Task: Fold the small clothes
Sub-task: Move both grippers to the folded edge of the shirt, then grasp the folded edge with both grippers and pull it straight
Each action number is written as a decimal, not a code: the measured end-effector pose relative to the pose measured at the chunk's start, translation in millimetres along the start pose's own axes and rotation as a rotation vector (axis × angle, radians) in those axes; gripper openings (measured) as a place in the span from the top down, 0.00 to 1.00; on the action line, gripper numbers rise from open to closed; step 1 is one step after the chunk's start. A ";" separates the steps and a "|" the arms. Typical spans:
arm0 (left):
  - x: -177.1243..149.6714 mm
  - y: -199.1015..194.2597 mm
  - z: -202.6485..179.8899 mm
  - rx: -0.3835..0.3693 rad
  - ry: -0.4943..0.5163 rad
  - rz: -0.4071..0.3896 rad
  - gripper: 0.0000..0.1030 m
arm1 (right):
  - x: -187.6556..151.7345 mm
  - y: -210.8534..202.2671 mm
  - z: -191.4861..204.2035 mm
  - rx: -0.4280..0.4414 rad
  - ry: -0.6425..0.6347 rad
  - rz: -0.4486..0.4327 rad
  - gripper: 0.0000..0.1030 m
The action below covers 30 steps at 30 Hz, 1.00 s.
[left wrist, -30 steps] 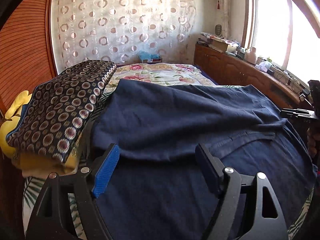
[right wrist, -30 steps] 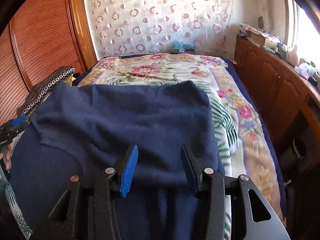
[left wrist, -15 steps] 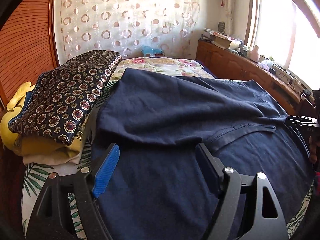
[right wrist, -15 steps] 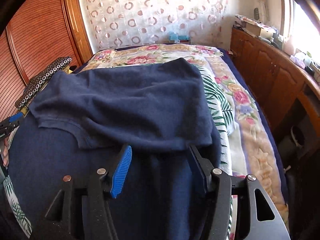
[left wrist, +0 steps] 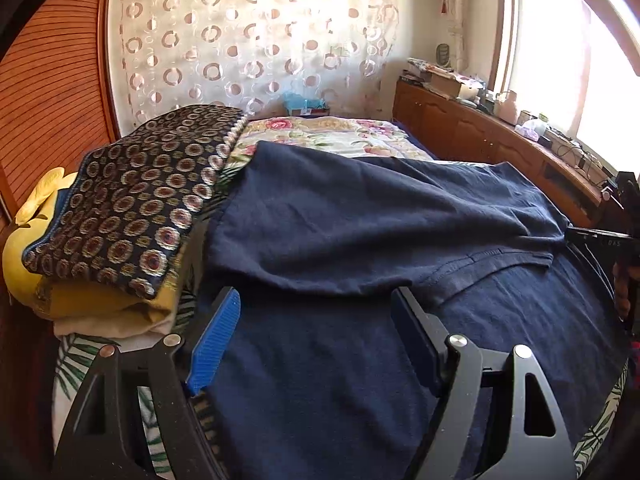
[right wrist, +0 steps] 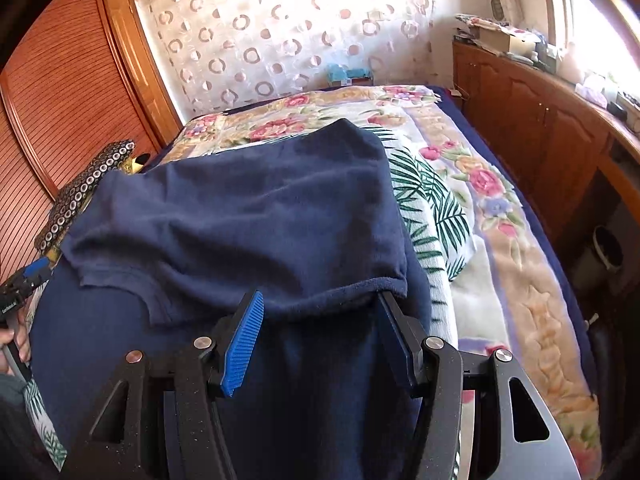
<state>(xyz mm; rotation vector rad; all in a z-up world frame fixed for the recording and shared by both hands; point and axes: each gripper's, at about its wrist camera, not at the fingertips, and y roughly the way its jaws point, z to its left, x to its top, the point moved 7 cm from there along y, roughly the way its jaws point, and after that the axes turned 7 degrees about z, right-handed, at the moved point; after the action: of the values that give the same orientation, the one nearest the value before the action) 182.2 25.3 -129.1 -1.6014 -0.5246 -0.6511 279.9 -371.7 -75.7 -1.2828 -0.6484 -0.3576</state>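
A navy garment [left wrist: 360, 216] lies on the bed, its far half folded back over its near half [left wrist: 340, 380]. My left gripper [left wrist: 316, 300] hovers over the near layer just short of the fold's edge; its jaws are closing slightly and the pads press on nothing. In the right wrist view the same garment [right wrist: 248, 216] fills the middle. My right gripper [right wrist: 320, 304] is at its folded hem. Its jaws are opening, the hem lies loose between them, and the right fingertip sits under the hem. Each gripper shows at the edge of the other's view: right gripper [left wrist: 592, 236], left gripper [right wrist: 28, 276].
A stack of folded clothes, a dark ring-patterned piece [left wrist: 132, 208] on yellow ones, sits left of the garment. The floral bedspread [right wrist: 492, 184] and a palm-leaf sheet [right wrist: 432, 200] lie right of it. A wooden cabinet [right wrist: 540, 128] runs along the right, a slatted wardrobe [right wrist: 60, 92] on the left.
Both grippers have drawn back a little from the folded edge, so more of the near layer shows. The right jaws have widened off the hem. The folded half lies flatter.
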 end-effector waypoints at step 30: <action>25.4 47.0 24.1 0.063 -0.027 0.135 0.97 | 1.4 5.0 7.6 -0.066 -0.061 0.008 0.50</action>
<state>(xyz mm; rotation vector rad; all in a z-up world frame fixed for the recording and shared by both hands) 235.0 42.2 -148.2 -1.5730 -0.4479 -0.5077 282.1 -363.0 -77.6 -1.3634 -0.6874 -0.3371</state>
